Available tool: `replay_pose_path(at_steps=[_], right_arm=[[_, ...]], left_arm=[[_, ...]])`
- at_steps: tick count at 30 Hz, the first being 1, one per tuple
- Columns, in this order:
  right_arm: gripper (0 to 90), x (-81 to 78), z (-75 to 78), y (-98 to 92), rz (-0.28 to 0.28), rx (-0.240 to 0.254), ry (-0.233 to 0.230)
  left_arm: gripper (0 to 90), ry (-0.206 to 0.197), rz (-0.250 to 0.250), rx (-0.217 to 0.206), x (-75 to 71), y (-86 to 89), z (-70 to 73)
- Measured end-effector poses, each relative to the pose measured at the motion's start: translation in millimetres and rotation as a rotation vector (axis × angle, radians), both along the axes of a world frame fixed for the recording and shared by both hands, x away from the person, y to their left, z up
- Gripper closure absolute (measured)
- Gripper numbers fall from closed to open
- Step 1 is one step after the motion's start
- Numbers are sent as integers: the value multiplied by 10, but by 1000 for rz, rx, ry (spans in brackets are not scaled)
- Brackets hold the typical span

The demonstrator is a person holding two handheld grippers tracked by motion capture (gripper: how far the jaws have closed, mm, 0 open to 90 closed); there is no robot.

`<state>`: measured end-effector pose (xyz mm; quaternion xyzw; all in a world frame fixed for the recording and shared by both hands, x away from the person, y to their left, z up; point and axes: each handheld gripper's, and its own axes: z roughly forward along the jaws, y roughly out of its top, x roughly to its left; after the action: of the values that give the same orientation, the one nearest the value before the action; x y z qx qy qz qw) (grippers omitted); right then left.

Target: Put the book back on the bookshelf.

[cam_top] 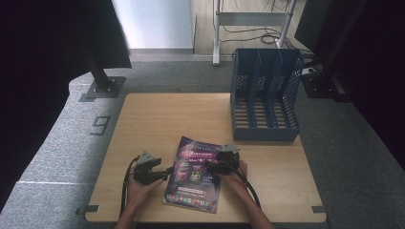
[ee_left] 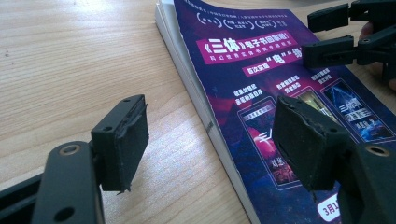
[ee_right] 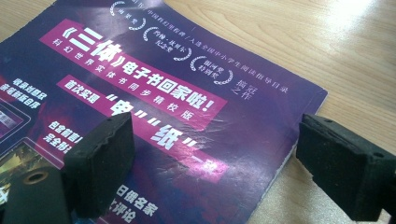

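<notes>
A purple-covered magazine point(cam_top: 195, 174) with Chinese print lies flat on the wooden surface point(cam_top: 143, 124), at its near middle, slightly askew; the left hand-held gripper point(cam_top: 165, 172) sits just beside the magazine's left edge, its jaws standing wide apart with nothing between them; in the left gripper view point(ee_left: 210, 140) one jaw hangs over bare wood and the other over the cover, with the edge of the magazine point(ee_left: 280, 93) running between them; the right hand-held gripper point(cam_top: 210, 166) rests over the right part of the cover, pointing left, its jaws likewise spread and gripping nothing; in the right gripper view point(ee_right: 212, 158) they straddle the magazine's point(ee_right: 154, 93) right edge, one jaw above the print and one above the wood; whether either touches the paper cannot be told; a blue mesh file holder point(cam_top: 265, 95) with three compartments stands upright at the far right of the surface, well apart from the magazine.
</notes>
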<state>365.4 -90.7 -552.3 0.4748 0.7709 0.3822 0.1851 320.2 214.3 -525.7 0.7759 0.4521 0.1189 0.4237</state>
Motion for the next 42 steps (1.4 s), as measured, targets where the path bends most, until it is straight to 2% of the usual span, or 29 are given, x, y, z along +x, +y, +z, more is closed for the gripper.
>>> replay_pose_path(at_steps=[4, 10, 21, 25, 31, 33, 37, 42], right_arm=[[118, 17, -8, -29, -4, 19, 19], [134, 23, -14, -56, 1, 29, 22], [167, 10, -12, -77, 4, 30, 17], [168, 8, -12, -74, 4, 26, 15], [168, 10, -12, -73, 4, 26, 15], [168, 9, -12, -74, 5, 27, 15], [169, 10, -12, -74, 5, 27, 15], [170, 10, -12, -74, 6, 27, 15]], left_arm=[[274, -1, 8, -3, 9, 18, 3], [274, 3, 13, 8, 44, -9, -16], [273, 14, -3, 41, 299, -196, -9], [274, 23, 8, 25, 380, -241, -48], [274, 28, -25, 30, 505, -380, -75], [271, 32, -33, 49, 542, -404, -92], [271, 43, -43, 18, 588, -421, -107], [270, 49, -58, 22, 591, -478, -134]])
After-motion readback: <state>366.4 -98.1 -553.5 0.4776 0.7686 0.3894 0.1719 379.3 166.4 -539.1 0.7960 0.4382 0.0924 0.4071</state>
